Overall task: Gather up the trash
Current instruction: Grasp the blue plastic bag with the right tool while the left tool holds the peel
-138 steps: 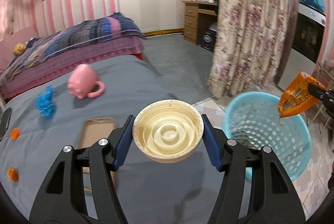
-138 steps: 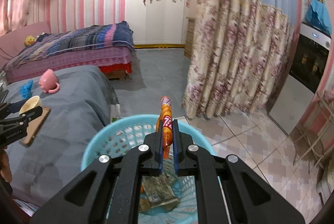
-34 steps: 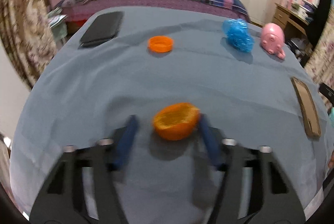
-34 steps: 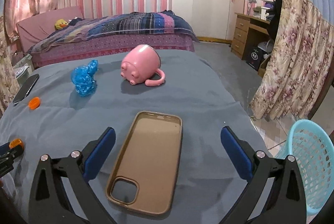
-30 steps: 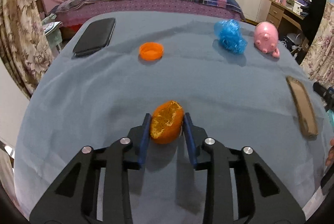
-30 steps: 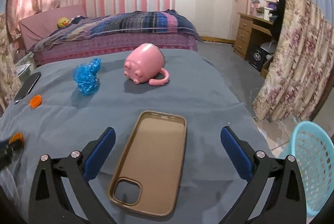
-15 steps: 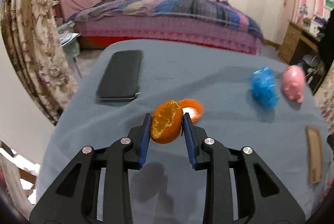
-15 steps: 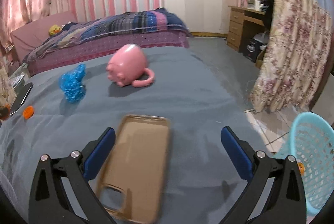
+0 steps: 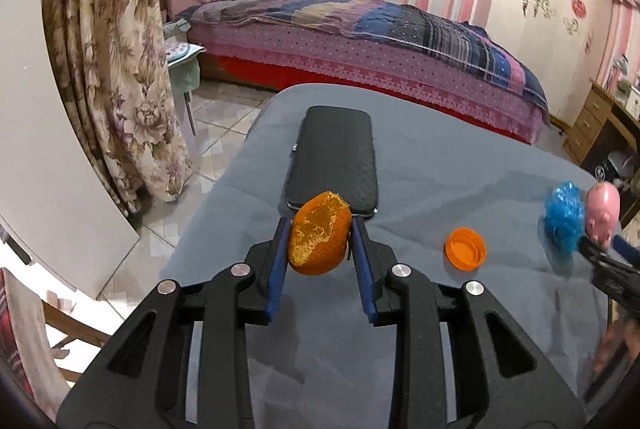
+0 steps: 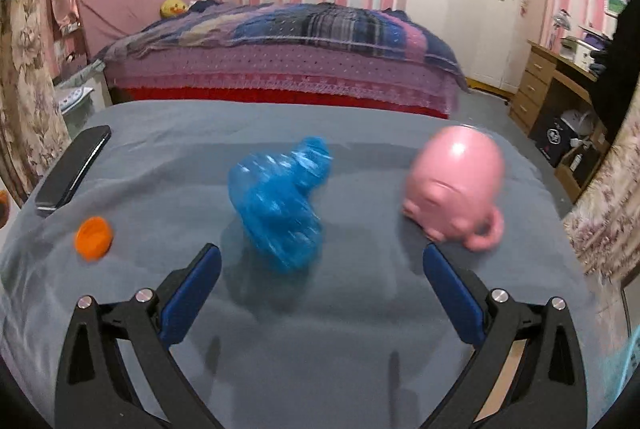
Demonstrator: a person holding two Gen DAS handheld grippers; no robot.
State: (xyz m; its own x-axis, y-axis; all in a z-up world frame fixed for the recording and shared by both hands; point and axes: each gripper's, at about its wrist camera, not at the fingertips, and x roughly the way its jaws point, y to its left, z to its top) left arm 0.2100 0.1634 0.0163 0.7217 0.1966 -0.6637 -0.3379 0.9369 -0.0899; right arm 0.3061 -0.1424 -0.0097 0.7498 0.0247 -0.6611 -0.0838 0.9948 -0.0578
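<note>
My left gripper is shut on an orange peel, held above the grey bed cover. An orange bottle cap lies on the cover to its right. A crumpled blue plastic bag lies just beyond my right gripper, which stands open and empty over the cover. In the left wrist view the right gripper shows at the right edge, close to the blue bag.
A black phone lies beyond the peel. A pink pig mug lies on its side right of the blue bag. A floral curtain hangs left, and a second bed stands behind.
My left gripper has lifted the orange peel off the cover and swung left toward the black phone. My right gripper left the phone case and moved up to the blue bag.
</note>
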